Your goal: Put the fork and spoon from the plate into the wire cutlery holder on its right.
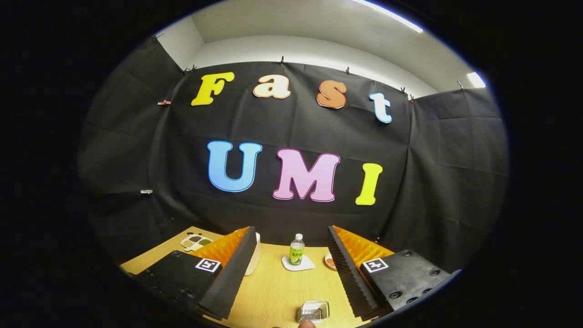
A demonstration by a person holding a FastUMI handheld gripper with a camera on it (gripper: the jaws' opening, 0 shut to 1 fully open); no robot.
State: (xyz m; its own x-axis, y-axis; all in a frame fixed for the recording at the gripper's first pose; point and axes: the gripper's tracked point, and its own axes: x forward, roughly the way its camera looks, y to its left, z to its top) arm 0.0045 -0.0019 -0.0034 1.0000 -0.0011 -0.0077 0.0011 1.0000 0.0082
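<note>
My gripper (pixel 291 230) is open, held level above a wooden table (pixel 278 287), with nothing between its fingers. A small silvery wire holder (pixel 313 311) stands on the table low between the two fingers, close to their bases and nearer the right one. I cannot tell what is inside it. A small rounded thing (pixel 306 324) pokes in just below the holder, too cut off to name.
Ahead between the fingers a green-labelled bottle (pixel 296 250) stands on a white coaster (pixel 298 263). A small dish (pixel 329 261) peeks out by the right finger and a white cup (pixel 255 259) by the left. A divided snack tray (pixel 196 241) lies far left.
</note>
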